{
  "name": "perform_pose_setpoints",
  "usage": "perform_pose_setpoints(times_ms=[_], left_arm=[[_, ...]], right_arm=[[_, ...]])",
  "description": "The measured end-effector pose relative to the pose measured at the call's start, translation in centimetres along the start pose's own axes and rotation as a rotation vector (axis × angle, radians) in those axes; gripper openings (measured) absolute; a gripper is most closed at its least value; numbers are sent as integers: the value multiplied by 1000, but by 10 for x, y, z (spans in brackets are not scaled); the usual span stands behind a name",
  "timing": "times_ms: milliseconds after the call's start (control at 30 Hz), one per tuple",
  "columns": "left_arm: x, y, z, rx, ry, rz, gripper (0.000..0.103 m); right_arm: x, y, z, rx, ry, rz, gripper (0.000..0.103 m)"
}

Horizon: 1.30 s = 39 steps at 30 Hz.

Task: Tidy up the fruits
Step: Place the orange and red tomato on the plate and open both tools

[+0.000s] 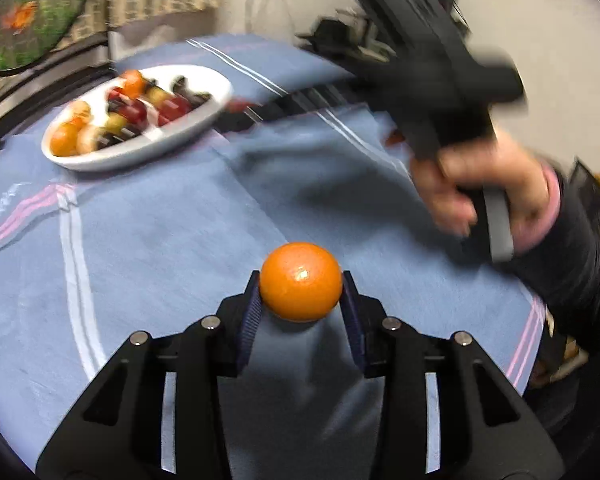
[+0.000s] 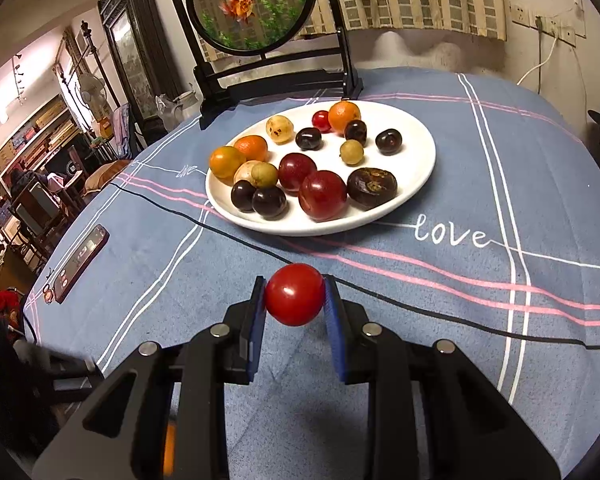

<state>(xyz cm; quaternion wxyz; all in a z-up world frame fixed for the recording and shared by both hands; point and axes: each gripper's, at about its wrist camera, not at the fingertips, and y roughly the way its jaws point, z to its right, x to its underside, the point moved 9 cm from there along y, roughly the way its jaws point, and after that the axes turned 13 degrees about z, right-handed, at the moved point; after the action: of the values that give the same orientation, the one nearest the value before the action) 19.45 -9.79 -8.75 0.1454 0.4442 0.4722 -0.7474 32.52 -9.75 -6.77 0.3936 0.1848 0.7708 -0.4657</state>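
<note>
Left gripper (image 1: 301,286): black two-finger tool with blue ribbed pads, jaws closed to the width of a small round orange citrus fruit (image 1: 301,281), which is clamped between the fingertips and held clear above the blue-grey checked tablecloth (image 1: 160,248).

Right gripper (image 2: 295,294): same construction, blue pads (image 2: 334,320) pressed on either side of a glossy round red tomato-like fruit (image 2: 295,294). The fruit is held above the cloth, short of the plate.

Oval white ceramic plate (image 2: 416,176): rests on the tablecloth ahead of the right gripper, well apart from it. It carries a mixed load: two large red plum-like fruits (image 2: 322,195) side by side near the front, a dark brown wrinkled fruit (image 2: 372,187) just beside them, several dark purple cherries (image 2: 269,201), small orange citrus (image 2: 226,161) at the left and far edges, pale yellow-green round fruits (image 2: 351,152). In the left wrist view the same plate (image 1: 204,120) appears blurred at upper left.

Person's right hand (image 1: 488,192): seen in the left wrist view, blurred, wrapped round the handle of the right tool.

Surroundings: a dark smartphone (image 2: 82,262) lies flat near the left table edge. A thin black cable (image 2: 420,308) crosses the cloth between gripper and plate. A round goldfish picture in a black wooden stand (image 2: 252,4) stands behind the plate.
</note>
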Motion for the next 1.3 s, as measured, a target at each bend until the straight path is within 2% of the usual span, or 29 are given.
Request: perform_pose_setpoints(times_ms=[167,333,400,533,767,1200,1233,1267,1300], left_arm=[[-59,-3,-63,-140,-110,89,39],[-116,23,-140,-354,-196,126,39],[-127,38,-161,-390,-236,120,39],[-133,64,-190,-468,-241,99,39],[-145,91,-217,-526,-203,75,39],[-154,121,-240,-560,-205,50,39],[-154,120,-240,-571,-206,50,41],[-155,117,-239,-581,-199,55,54],[-157,112,-238,-592,-190,66,62]], right_arm=[[-36,5,7,12,6,67,29],[-72,35,21,72,25,119,29],[-78,51,27,78,34,110,29],[-78,81,36,95,12,75,29],[-86,108,49,91,16,57,29],[-94,126,51,63,10,56,29],[-94,126,50,59,5,52,30],[-94,123,47,55,0,52,34],[-96,119,46,60,-6,58,37]])
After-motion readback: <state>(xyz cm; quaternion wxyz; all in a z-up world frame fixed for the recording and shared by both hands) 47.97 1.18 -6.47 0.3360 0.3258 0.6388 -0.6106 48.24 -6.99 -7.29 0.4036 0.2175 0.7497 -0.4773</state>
